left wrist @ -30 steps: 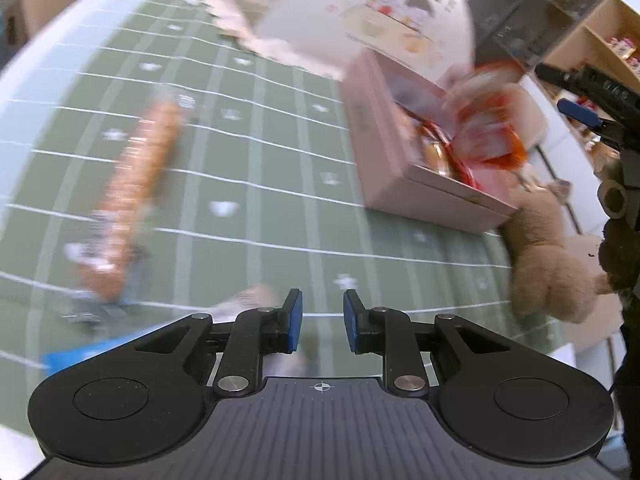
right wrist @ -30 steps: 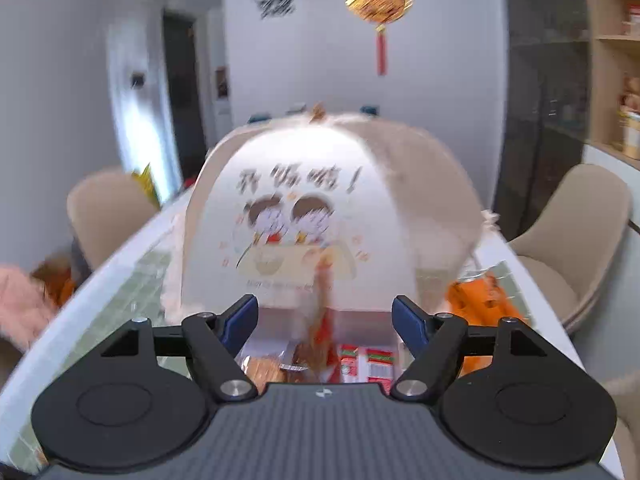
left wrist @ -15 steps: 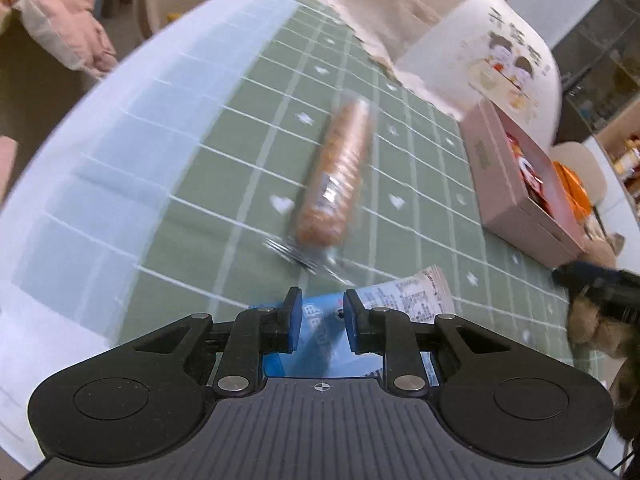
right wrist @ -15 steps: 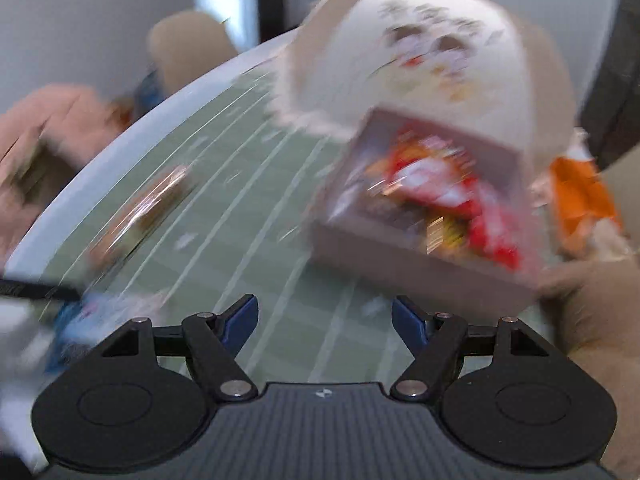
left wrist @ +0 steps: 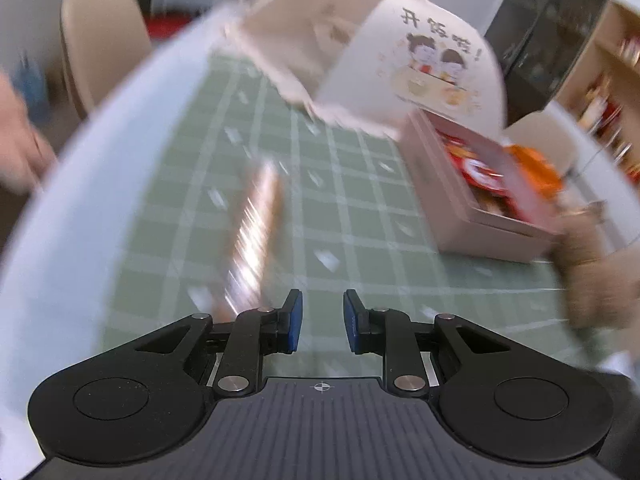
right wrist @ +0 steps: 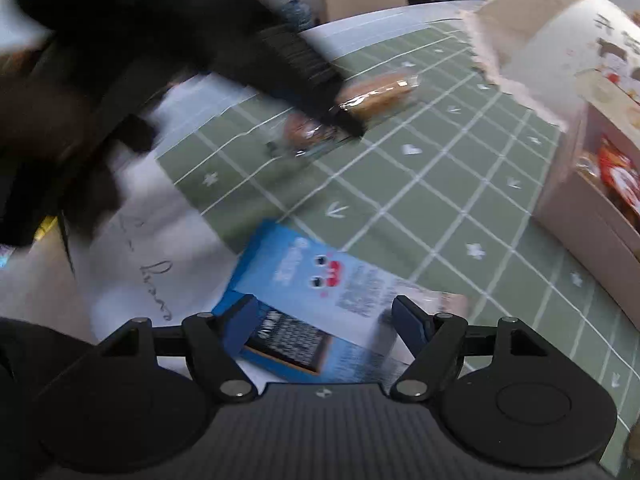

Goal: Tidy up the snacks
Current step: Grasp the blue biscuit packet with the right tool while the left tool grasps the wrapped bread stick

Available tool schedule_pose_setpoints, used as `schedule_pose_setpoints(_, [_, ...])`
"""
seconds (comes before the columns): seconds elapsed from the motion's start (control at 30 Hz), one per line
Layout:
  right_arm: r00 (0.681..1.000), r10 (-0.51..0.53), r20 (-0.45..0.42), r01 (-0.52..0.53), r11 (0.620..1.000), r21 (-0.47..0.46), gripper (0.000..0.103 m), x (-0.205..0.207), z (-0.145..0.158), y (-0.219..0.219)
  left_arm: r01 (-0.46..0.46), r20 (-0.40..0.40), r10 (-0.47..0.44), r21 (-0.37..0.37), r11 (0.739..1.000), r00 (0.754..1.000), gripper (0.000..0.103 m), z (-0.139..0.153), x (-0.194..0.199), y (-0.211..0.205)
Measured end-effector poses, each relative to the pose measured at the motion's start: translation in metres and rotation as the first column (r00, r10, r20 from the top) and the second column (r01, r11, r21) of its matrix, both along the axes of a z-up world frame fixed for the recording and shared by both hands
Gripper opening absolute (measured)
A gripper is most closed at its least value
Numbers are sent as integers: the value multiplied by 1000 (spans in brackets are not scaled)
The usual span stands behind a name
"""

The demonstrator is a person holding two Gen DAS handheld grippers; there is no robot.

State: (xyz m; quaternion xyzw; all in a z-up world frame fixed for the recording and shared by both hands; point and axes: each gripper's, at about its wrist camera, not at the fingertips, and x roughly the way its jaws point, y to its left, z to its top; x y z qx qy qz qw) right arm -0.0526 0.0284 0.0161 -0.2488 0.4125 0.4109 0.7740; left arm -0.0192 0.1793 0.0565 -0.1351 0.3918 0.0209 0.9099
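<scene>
Left gripper (left wrist: pixel 322 322) nearly closed, empty, over the green checked cloth (left wrist: pixel 360 216) beside a biscuit roll (left wrist: pixel 256 236). Right gripper (right wrist: pixel 324 326) wide open, empty, above a blue snack packet (right wrist: pixel 320 304). Pink snack box (left wrist: pixel 468 216) and domed food cover (left wrist: pixel 400 64) lie beyond.

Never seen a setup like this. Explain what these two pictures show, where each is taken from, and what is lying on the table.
No robot here: a person holds a two-finger gripper in each hand, each with a camera looking along its fingers. One picture is from the left gripper, whose jaws are nearly closed with nothing between them. The other is from the right gripper, open and empty above a blue packet. On the green checked tablecloth also lie a wrapped biscuit roll and a pink box of snacks, with a domed food cover behind it. The pictures are blurred.
</scene>
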Motion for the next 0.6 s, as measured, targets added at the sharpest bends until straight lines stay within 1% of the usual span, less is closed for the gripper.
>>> schedule_pose_setpoints(0.07, [1000,15,23,-14,1000,-23,74,-4,-1,2,-33,-8,34,95,995,999,26,-4,19,3])
schedule_pose_setpoints(0.17, [999,7,49,-5,998,-55,74,0,0,-7,-77,-45,86,163,984,995,27,-13,42,10])
schedule_pose_setpoints(0.23, [997,-29,66,34,997,-72,74,6,0,-22,-62,-57,71,148,987,996,35,-15,52,12])
schedule_pose_setpoints(0.27, [996,-58,74,63,995,-79,74,12,2,-33,-53,-69,64,146,988,996,37,-16,57,12])
schedule_pose_setpoints(0.33, [988,-125,90,133,987,-91,74,23,4,-48,-37,-88,51,155,987,995,39,-19,64,10])
schedule_pose_setpoints(0.4, [974,-199,110,210,972,-103,74,35,6,-63,-31,-104,48,159,987,993,40,-20,66,11])
schedule_pose_setpoints(0.5, [955,-268,127,283,953,-110,74,44,9,-78,-19,-108,36,153,988,994,39,-22,67,6])
schedule_pose_setpoints(0.53, [950,-291,110,302,948,-104,74,46,10,-83,-10,-109,26,150,989,994,39,-22,66,4])
schedule_pose_setpoints(0.6, [944,-328,16,329,941,-77,74,50,13,-88,23,-111,-9,124,992,994,37,-21,61,-1])
